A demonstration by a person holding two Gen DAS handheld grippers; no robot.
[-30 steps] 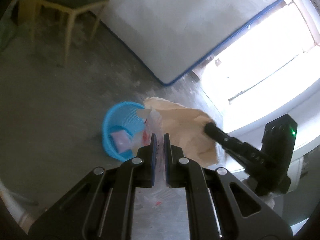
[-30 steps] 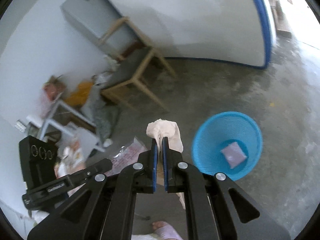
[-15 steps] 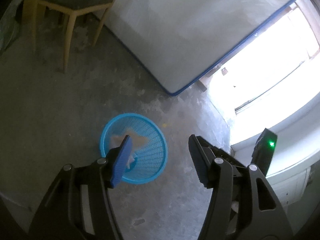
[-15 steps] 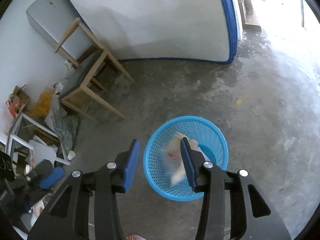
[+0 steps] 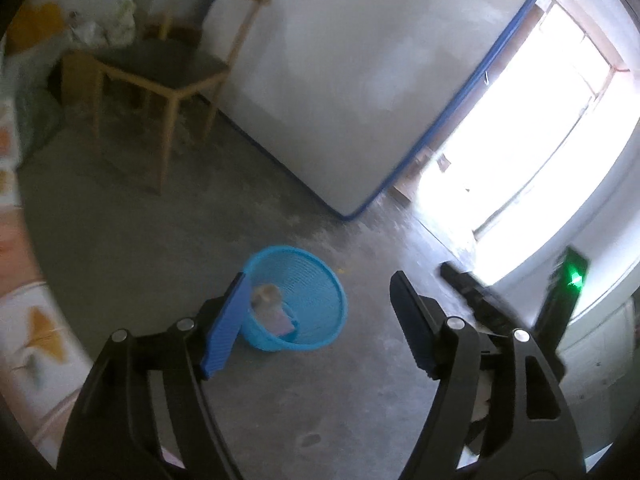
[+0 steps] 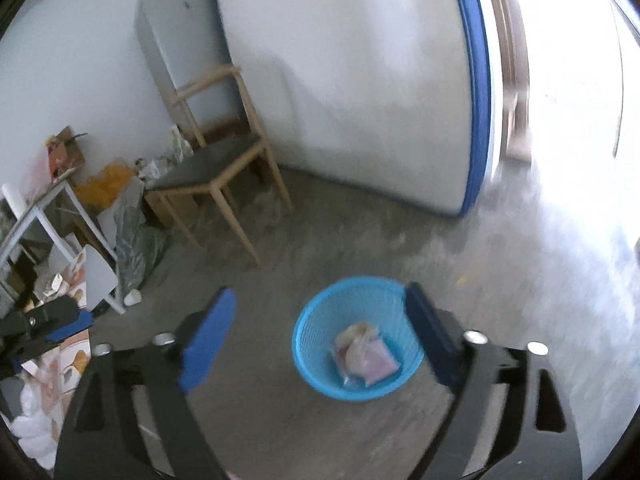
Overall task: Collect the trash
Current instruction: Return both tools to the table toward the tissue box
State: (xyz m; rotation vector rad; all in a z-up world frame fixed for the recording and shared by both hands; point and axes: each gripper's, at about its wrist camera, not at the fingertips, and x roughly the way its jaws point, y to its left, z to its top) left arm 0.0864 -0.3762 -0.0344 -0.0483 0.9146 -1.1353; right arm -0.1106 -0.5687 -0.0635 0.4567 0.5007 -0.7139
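- Right wrist view shows the right gripper with its jaws opening wide and nothing between them, above the concrete floor.
- Below it a blue basket stands on the floor, with crumpled trash lying at its bottom: a pale brownish wad on clear and pinkish plastic wrappers.
- Left wrist view shows the left gripper also opening, empty, with the basket just behind its left finger.
- A wooden chair stands near a blue-edged mattress leaning upright beyond the basket.
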